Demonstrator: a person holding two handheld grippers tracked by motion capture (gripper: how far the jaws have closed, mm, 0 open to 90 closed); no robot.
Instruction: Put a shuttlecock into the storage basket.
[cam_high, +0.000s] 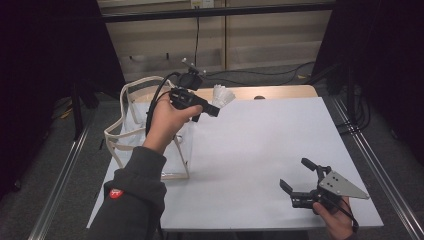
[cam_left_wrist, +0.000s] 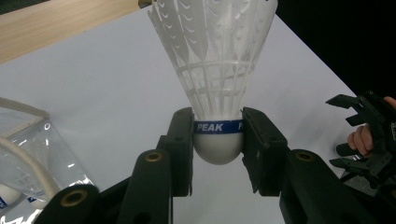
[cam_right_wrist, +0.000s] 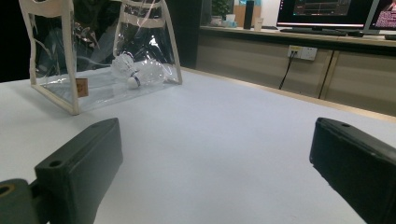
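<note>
A white feathered shuttlecock (cam_left_wrist: 215, 70) with a blue band sits with its cork base pinched between the jaws of my left gripper (cam_left_wrist: 217, 144). In the high view that left gripper (cam_high: 216, 106) holds the shuttlecock (cam_high: 223, 96) raised above the table's far edge, just right of a clear bag (cam_high: 145, 130) with cream trim. The bag (cam_right_wrist: 74, 88) stands upright, and two more shuttlecocks (cam_right_wrist: 135, 70) lie inside it. My right gripper (cam_high: 294, 172) rests low over the table's near right corner. In its own view the right gripper (cam_right_wrist: 215, 158) stands open, nothing between its jaws.
The white table top (cam_high: 260, 150) stretches between the bag and the right gripper. A wooden strip (cam_high: 280, 92) runs along its far edge. Cabinets, a wall socket and monitors (cam_right_wrist: 327, 9) stand beyond the table. Metal rails (cam_high: 380, 165) flank both sides.
</note>
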